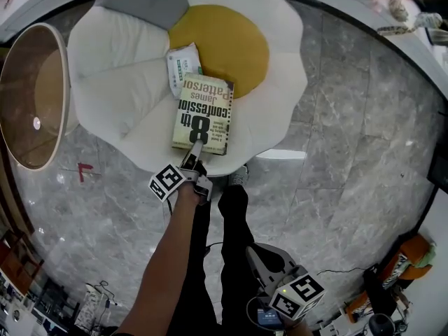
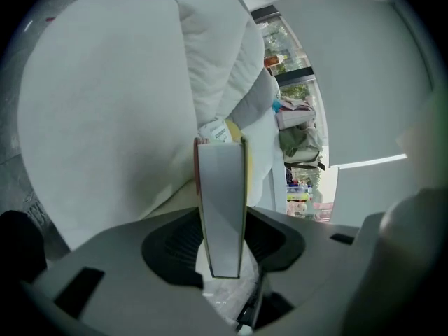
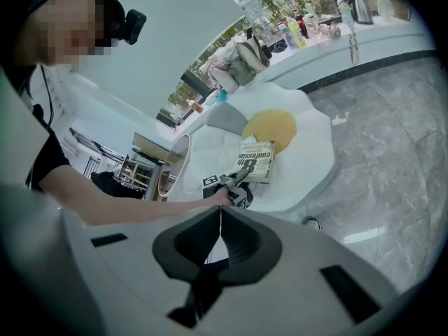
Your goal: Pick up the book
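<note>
White cushion (image 1: 119,75), near edge: my left tongs (image 1: 195,148) clamped the book (image 1: 204,110), lift not yet done; right tongs (image 3: 220,212) sat closed, empty.

White cushion (image 1: 119,68); small packet (image 1: 182,67); marble floor (image 1: 350,152)

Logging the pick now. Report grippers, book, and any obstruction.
Left gripper shut on book, near edge, over egg-shaped cushion. Right gripper shut, empty, held low. White packet at book's far corner, clear of the fingers.

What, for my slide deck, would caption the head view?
Left gripper clamps the near edge of a paperback book over a white, yolk-centred cushion on a grey marble floor.
</note>
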`<action>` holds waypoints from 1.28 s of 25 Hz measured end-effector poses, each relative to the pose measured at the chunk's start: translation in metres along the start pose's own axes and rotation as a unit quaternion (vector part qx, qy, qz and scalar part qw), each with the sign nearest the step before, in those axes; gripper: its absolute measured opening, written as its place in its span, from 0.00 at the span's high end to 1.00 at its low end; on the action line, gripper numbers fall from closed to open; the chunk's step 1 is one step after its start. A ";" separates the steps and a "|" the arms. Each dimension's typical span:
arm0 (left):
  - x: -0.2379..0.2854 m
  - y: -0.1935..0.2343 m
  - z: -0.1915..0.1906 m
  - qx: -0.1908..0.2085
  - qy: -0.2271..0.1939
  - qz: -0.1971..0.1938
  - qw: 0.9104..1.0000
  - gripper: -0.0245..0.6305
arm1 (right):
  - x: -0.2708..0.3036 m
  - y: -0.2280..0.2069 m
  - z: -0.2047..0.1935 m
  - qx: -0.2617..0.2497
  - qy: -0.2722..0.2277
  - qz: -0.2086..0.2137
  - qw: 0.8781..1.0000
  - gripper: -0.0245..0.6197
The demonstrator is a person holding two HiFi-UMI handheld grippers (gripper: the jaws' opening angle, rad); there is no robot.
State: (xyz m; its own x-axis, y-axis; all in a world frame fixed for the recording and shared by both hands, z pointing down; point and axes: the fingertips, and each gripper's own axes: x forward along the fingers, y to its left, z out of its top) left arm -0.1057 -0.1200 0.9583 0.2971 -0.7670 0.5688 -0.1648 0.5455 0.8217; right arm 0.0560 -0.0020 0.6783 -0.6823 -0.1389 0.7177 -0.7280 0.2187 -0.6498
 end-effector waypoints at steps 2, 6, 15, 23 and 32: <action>-0.005 -0.005 -0.003 0.000 0.005 -0.004 1.000 0.68 | -0.002 0.004 0.005 -0.005 -0.004 0.001 1.000 0.93; -0.023 -0.025 -0.012 -0.008 0.007 -0.020 1.000 0.68 | -0.012 0.015 0.013 -0.018 -0.009 0.007 1.000 0.93; -0.061 -0.095 -0.014 0.024 0.019 -0.068 0.997 0.68 | -0.042 0.038 0.042 -0.044 -0.041 0.015 0.998 0.93; -0.098 -0.186 -0.019 -0.027 0.001 -0.146 0.989 0.68 | -0.085 0.050 0.061 -0.061 -0.068 0.012 0.996 0.93; -0.150 -0.289 -0.031 -0.051 -0.010 -0.200 0.978 0.68 | -0.143 0.071 0.114 -0.102 -0.121 0.015 0.987 0.93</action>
State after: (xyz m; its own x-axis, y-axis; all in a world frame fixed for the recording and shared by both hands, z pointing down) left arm -0.0731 -0.1520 0.6339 0.3008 -0.9316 0.2040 0.0564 0.2309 0.9713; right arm 0.0944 -0.0766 0.5012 -0.7169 -0.3516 0.6021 -0.6959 0.4134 -0.5872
